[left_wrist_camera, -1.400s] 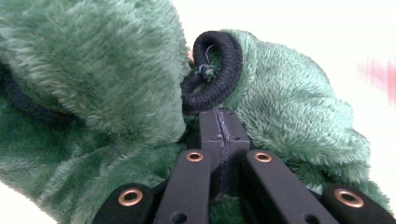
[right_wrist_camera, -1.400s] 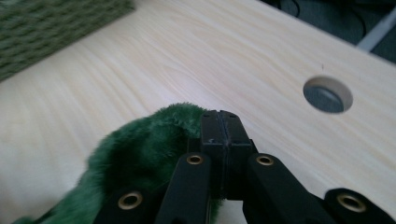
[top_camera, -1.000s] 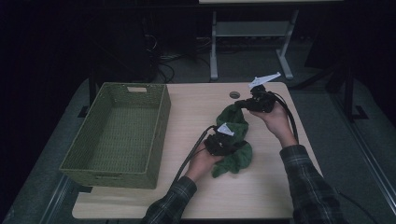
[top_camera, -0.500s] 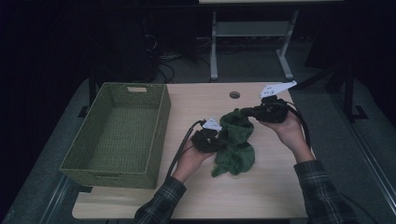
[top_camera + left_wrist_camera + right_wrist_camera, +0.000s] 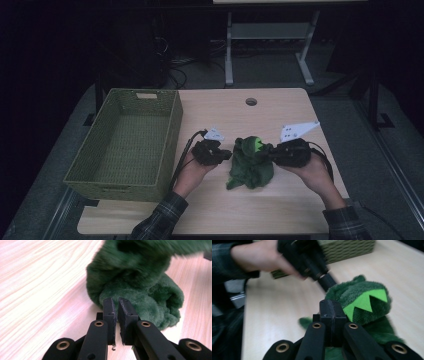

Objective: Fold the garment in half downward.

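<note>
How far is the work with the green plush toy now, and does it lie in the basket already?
Not yet. Done: the right tool is shut on the green plush toy, which rests on the table. In hand: the left tool, jaws a slit apart, has just let go. Left, probably: moving the toy into the empty basket.

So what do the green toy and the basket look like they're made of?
Green toy: soft plush, going by the fuzzy deep-green pile; the lighter zigzag patch looks like flat felt. Basket: apparently woven wicker or paper cord in matte olive green, judging by the fine ribbed weave on its walls and floor.
</note>
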